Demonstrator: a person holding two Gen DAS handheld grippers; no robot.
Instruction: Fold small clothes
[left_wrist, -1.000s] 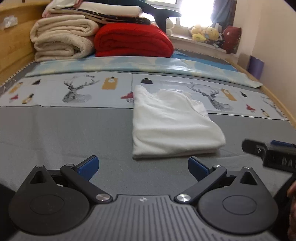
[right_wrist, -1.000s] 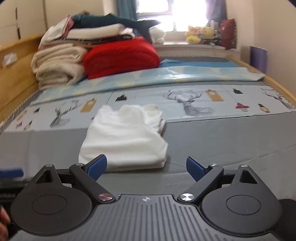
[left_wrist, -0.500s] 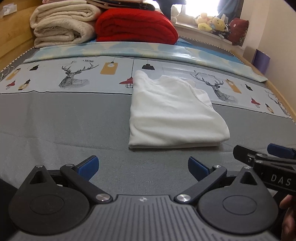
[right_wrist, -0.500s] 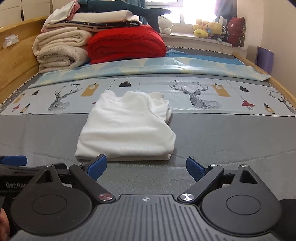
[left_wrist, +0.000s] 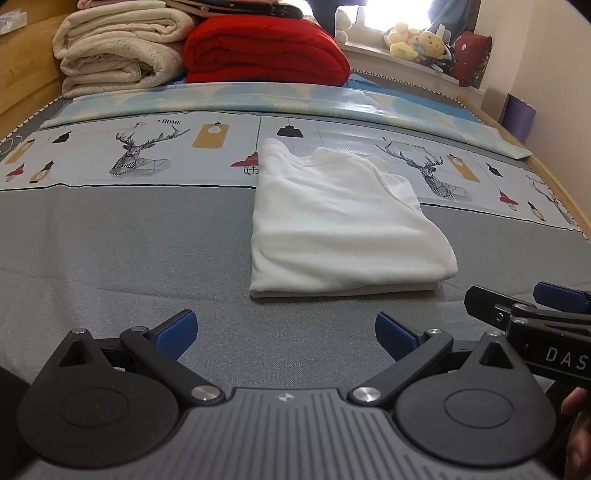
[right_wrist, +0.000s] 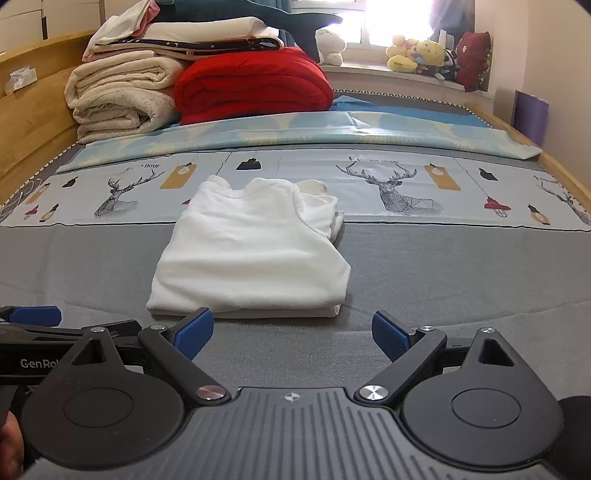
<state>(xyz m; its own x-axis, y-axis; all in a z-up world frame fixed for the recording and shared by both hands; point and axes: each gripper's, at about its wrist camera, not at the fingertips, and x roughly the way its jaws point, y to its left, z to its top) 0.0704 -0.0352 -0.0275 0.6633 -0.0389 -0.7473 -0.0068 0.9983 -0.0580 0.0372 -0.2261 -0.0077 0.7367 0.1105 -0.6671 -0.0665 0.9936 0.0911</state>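
Both grippers had crept nearer the folded white shirt (left_wrist: 343, 225) on the grey bedsheet (left_wrist: 122, 251). We noted left gripper (left_wrist: 286, 328) and right gripper (right_wrist: 291, 328) spread wide, empty.

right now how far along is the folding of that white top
Mostly done: the white top lies folded into a compact rectangle on the grey bed cover. Nothing is in hand: the left hand-held gripper and the right hand-held gripper are both open and empty, short of its near edge. Left: perhaps one more fold or tidying the bunched sleeve side.
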